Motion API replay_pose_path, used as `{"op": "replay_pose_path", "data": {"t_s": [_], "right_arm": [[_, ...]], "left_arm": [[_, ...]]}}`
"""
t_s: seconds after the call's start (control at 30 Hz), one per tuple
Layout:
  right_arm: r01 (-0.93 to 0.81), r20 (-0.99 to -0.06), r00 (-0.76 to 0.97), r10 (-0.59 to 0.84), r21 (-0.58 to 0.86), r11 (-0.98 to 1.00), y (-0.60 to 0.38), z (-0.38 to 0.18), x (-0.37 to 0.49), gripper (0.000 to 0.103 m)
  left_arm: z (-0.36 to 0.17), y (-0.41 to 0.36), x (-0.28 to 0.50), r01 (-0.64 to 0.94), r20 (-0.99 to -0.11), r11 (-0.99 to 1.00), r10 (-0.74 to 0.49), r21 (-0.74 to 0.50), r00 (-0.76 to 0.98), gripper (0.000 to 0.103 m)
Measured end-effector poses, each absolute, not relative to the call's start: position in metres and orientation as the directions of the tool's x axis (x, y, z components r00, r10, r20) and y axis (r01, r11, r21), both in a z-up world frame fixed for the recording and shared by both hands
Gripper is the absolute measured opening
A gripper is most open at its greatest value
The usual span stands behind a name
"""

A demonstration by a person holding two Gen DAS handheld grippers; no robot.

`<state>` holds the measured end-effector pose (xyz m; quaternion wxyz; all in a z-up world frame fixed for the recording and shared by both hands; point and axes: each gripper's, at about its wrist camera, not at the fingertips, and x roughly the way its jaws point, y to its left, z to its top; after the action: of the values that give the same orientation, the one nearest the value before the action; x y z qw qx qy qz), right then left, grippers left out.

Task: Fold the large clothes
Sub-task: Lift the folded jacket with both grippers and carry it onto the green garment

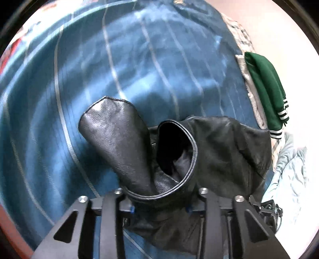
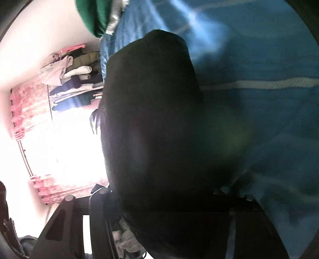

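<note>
A black leather jacket (image 1: 219,151) hangs bunched over a blue striped bedspread (image 1: 139,59). In the left wrist view one sleeve (image 1: 115,143) and an open cuff (image 1: 173,147) stick up in front of the camera. My left gripper (image 1: 159,201) is shut on the leather, which fills the gap between its fingers. In the right wrist view the black jacket (image 2: 155,129) is a dark blur that covers the middle of the frame. My right gripper (image 2: 165,203) is shut on it; its fingertips are hidden by the leather.
A folded green garment with white stripes (image 1: 267,91) lies at the bed's right edge, also in the right wrist view (image 2: 93,16). A pale blue quilted garment (image 1: 287,173) lies beyond it. Stacked clothes (image 2: 73,79) and a pink curtain at a bright window (image 2: 30,105) are behind.
</note>
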<state>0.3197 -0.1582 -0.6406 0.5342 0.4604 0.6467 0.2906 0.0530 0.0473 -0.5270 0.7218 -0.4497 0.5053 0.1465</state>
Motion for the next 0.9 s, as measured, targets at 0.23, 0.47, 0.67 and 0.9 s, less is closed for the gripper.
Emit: {"op": "replay_pose_path", "data": {"t_s": [0.23, 0.47, 0.67, 0.9], "right_arm": [[0.286, -0.407, 0.064, 0.911, 0.882, 0.374, -0.164, -0.567, 0.315, 0.05], [0.284, -0.397, 0.216, 0.892, 0.9, 0.332, -0.167, -0.488, 0.35, 0.049], [0.226, -0.356, 0.343, 0.869, 0.93, 0.291, -0.164, -0.417, 0.43, 0.048], [0.118, -0.274, 0.419, 0.866, 0.962, 0.247, -0.176, -0.361, 0.593, 0.048]], "left_arm": [[-0.47, 0.063, 0.074, -0.596, -0.83, 0.59, -0.282, -0.545, 0.48, 0.026], [-0.396, 0.072, 0.146, -0.439, -0.783, 0.67, -0.373, -0.599, 0.498, 0.026], [-0.322, 0.081, 0.247, -0.285, -0.707, 0.704, -0.425, -0.651, 0.565, 0.026], [-0.263, 0.08, 0.39, -0.169, -0.618, 0.72, -0.422, -0.673, 0.663, 0.026]]}}
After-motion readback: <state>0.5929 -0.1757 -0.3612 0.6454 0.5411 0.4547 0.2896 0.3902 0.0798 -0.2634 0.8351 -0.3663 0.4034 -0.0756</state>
